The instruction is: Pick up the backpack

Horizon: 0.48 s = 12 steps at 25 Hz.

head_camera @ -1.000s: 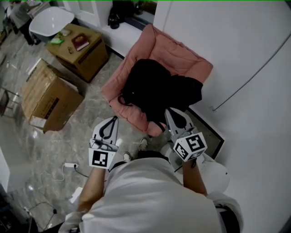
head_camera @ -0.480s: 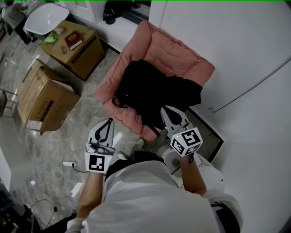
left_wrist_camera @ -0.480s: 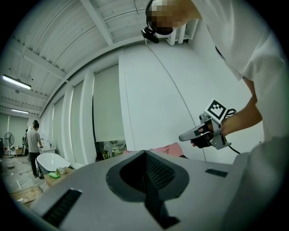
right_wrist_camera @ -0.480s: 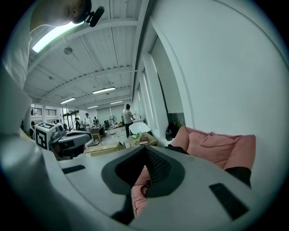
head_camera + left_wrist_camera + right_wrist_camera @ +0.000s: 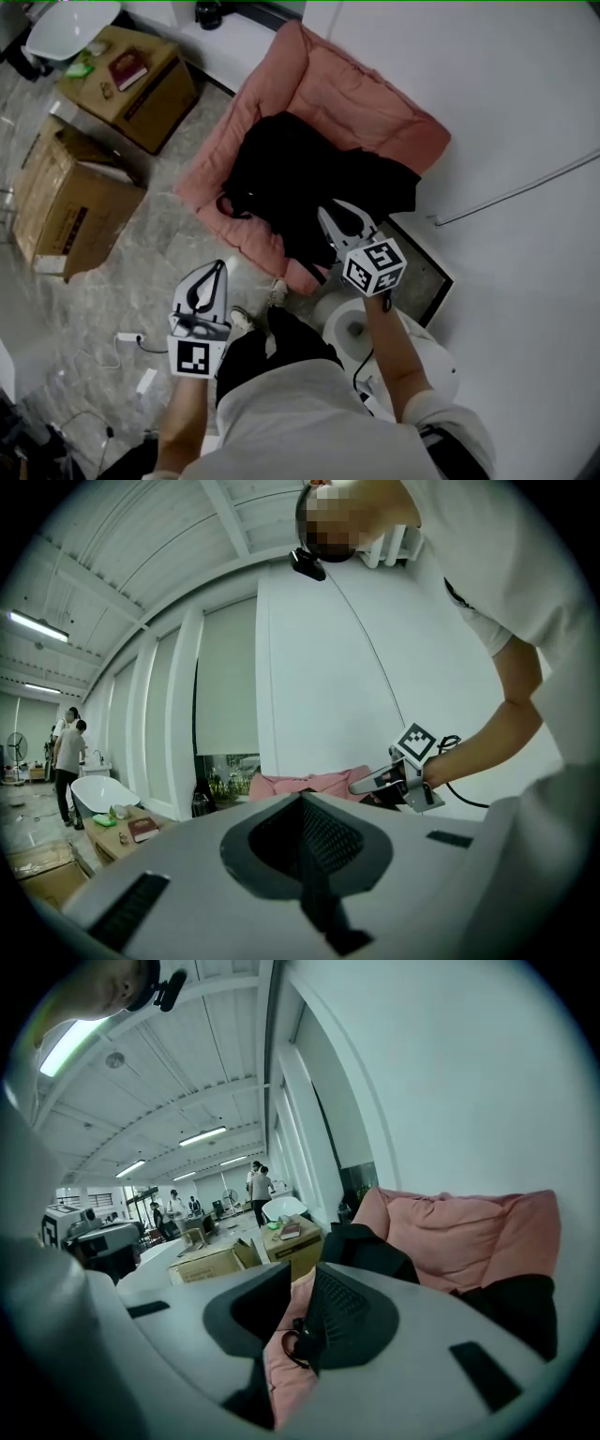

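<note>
Right gripper (image 5: 325,215) has sunk toward the backpack (image 5: 281,178) lying on the pink cushion (image 5: 361,105), jaws just opening, nothing btw. them; left gripper (image 5: 217,269) closed, empty. Risk — jaws may pinch cushion or loose fabric, so bag slips.

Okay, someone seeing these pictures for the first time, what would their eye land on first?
The black backpack slumped on the pink cushioned seat, mid-frame in the head view. Next, the right hand-held gripper poised over the backpack's near edge; its jaws have just been opening and grip nothing. Cardboard boxes sit on the floor to the left.
</note>
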### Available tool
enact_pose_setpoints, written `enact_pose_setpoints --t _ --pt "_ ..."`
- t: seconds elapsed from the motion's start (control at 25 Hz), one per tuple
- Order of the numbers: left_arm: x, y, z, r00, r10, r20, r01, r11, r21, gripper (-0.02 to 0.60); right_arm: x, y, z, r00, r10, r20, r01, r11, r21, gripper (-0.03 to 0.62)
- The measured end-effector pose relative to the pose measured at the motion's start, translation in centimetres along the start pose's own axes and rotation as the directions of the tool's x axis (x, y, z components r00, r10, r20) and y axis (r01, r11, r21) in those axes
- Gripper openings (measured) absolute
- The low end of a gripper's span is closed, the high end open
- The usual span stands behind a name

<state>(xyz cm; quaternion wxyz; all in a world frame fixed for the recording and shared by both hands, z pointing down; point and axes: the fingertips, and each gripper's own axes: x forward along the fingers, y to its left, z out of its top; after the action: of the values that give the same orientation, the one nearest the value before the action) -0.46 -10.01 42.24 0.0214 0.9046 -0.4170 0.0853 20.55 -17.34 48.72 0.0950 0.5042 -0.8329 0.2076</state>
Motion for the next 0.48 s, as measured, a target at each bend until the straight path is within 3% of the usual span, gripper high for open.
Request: enact_pose_setpoints --t 0.48 --pt "4.6 2.0 -4.8 0.999 -0.035 -0.029 0.035 0.999 0.008 0.015 6.9 -7.8 -4.8 0.997 -0.081 -0.011 0.081 0.994 0.071 0.137"
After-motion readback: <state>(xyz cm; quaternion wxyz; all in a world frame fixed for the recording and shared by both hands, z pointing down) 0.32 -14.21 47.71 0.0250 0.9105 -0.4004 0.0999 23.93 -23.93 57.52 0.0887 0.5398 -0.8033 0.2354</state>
